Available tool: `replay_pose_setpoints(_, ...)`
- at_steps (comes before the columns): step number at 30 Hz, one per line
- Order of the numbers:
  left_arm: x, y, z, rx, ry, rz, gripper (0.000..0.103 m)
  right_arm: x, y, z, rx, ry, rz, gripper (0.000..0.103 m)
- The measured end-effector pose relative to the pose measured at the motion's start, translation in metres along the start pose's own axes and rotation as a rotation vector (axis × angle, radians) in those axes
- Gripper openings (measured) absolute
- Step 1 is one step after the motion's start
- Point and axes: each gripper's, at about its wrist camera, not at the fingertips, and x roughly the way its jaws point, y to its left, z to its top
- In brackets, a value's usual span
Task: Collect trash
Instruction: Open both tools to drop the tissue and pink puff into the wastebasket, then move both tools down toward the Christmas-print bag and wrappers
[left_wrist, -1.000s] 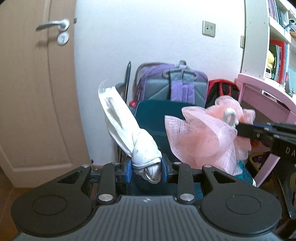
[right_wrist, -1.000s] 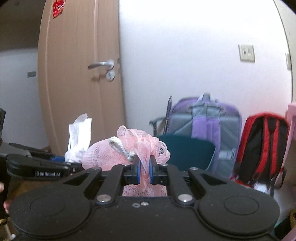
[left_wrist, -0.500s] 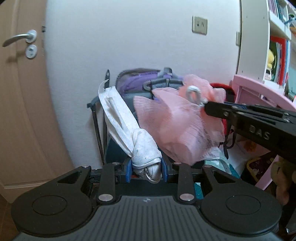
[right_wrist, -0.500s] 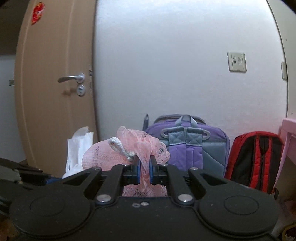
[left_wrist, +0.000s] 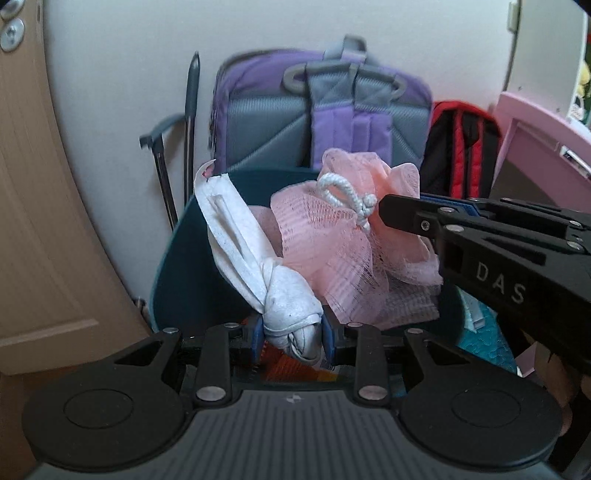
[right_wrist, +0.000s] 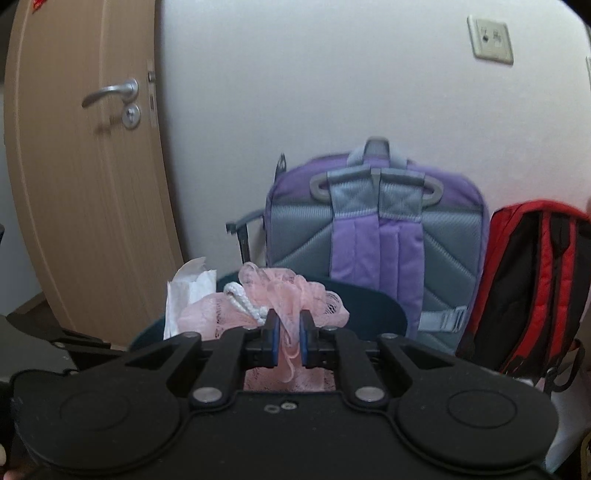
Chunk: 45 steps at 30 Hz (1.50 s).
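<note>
My left gripper is shut on a knotted white wipe, whose long tail sticks up to the left. It hangs over the open dark teal bin. From the right, my right gripper carries a pink mesh bath sponge with a white cord loop over the same bin. In the right wrist view the jaws of the right gripper are opening, with a strand of the sponge still pinched between the blue pads. The wipe shows at the left there, and the bin rim lies just beyond.
A purple and grey backpack leans on the white wall behind the bin, with a red and black backpack to its right. A wooden door stands at the left, a pink desk at the right. Colourful litter lies inside the bin.
Both grippers have moved forward and down with their loads, so the bin now sits directly below them. The gap between the right gripper's pads has widened slightly.
</note>
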Motion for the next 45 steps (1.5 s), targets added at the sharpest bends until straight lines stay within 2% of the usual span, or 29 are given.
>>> replay_pose_setpoints(6, 0.025, 0.005, -0.002, 0.001, 0.044, 0.009, 0.031, 0.020, -0.005, -0.013, 0.016, 0.072, 0.011, 0.018)
replay_pose_setpoints(12, 0.030, 0.001, -0.002, 0.011, 0.036, 0.016, 0.040, 0.022, -0.011, -0.020, 0.044, 0.093, 0.011, 0.023)
replay_pose_setpoints(15, 0.026, -0.001, -0.002, 0.003, 0.024, 0.015, 0.055, 0.016, -0.016, -0.018, 0.066, 0.090, 0.010, 0.027)
replay_pose_setpoints(16, 0.025, -0.001, 0.000, -0.002, 0.020, 0.019, 0.066, 0.012, -0.016, -0.018, 0.071, 0.086, 0.011, 0.030)
replay_pose_setpoints(17, 0.022, -0.001, 0.000, -0.005, 0.011, 0.020, 0.068, 0.007, -0.017, -0.017, 0.072, 0.083, 0.012, 0.031)
replay_pose_setpoints(22, -0.001, -0.003, -0.004, -0.014, -0.019, 0.024, 0.068, -0.017, -0.015, -0.011, 0.076, 0.060, 0.014, 0.034)
replay_pose_setpoints(28, -0.044, -0.005, -0.009, -0.029, -0.060, 0.033, 0.068, -0.056, -0.005, -0.005, 0.071, 0.029, 0.023, 0.036)
replay_pose_setpoints(31, -0.069, -0.007, -0.014, -0.033, -0.083, 0.038, 0.068, -0.078, 0.000, -0.005, 0.070, 0.019, 0.034, 0.040)
replay_pose_setpoints(35, -0.100, -0.009, -0.023, -0.039, -0.107, 0.036, 0.068, -0.107, 0.008, -0.008, 0.055, 0.005, 0.042, 0.047)
replay_pose_setpoints(38, -0.123, -0.012, -0.033, -0.038, -0.127, 0.037, 0.072, -0.128, 0.013, -0.009, 0.041, -0.008, 0.051, 0.048)
replay_pose_setpoints(45, -0.163, -0.012, -0.059, -0.046, -0.157, 0.022, 0.073, -0.168, 0.035, -0.018, -0.024, -0.024, 0.076, 0.051)
